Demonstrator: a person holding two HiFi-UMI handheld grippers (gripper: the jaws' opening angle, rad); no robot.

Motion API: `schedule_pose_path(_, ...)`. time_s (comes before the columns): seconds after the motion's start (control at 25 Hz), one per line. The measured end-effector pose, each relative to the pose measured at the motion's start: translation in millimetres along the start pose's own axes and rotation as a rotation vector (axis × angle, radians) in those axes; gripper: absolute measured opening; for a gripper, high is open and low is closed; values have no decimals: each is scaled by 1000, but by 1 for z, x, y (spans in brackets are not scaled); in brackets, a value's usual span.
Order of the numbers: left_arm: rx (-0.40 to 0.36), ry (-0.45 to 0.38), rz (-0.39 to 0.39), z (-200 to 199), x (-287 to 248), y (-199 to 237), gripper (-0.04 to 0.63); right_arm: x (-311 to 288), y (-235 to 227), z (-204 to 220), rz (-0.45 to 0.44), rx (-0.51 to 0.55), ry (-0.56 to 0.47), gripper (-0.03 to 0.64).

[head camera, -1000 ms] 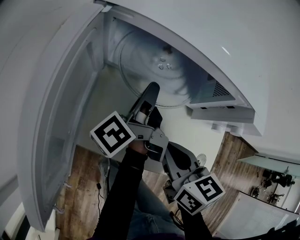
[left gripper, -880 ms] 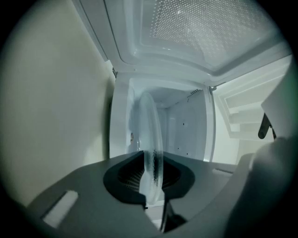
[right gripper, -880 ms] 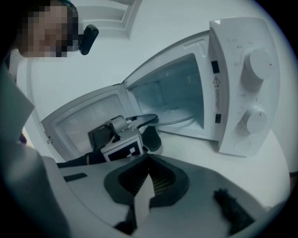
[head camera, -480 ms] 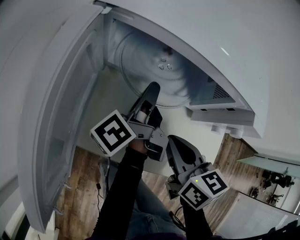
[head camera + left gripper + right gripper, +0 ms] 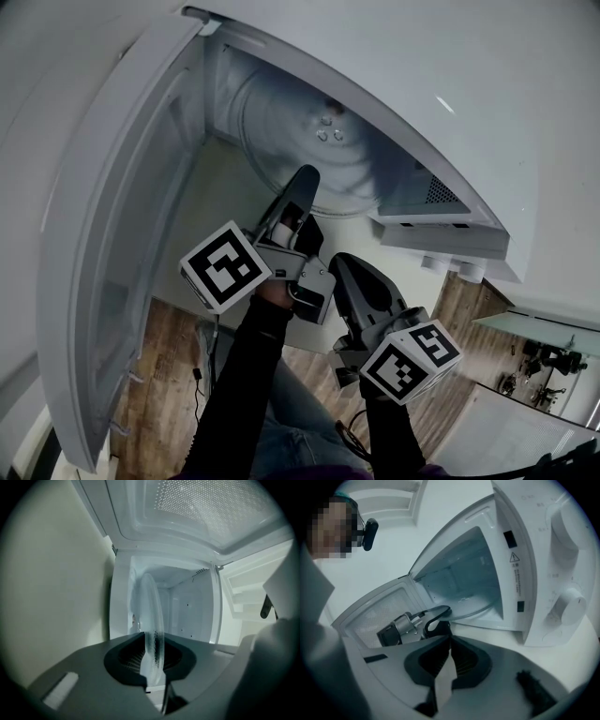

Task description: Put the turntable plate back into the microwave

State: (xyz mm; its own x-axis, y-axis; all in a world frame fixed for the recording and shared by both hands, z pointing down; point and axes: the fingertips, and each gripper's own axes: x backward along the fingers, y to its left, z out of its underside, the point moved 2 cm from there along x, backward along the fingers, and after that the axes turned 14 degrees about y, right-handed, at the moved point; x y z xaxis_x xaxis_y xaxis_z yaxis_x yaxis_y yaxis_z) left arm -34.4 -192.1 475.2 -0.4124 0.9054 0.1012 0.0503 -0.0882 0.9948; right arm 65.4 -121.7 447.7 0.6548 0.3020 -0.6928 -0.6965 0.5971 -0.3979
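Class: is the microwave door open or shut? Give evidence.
Open: the door stands swung aside, leaving the cavity exposed.

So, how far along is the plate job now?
Done: the microwave door stands open, and the turntable plate is mostly inside the cavity. In hand: the left gripper grips its front rim. The right gripper is shut and empty. Left: seat the plate, release it, withdraw.

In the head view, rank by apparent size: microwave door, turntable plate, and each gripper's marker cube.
Largest: microwave door
Next: turntable plate, partly hidden by the microwave
Smallest: left gripper's cube and right gripper's cube; they look alike, unranked
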Motion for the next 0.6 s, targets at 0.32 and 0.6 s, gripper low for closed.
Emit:
schedule_pose_path(0.32,23,5,-2,-2,0,3,51,-8,-9,-20,-54,-99,-36,37)
schedule_pose_path(0.6,13,17,10,-3,-3,0,51,-19,-9,-28,-116,-190,-47,111)
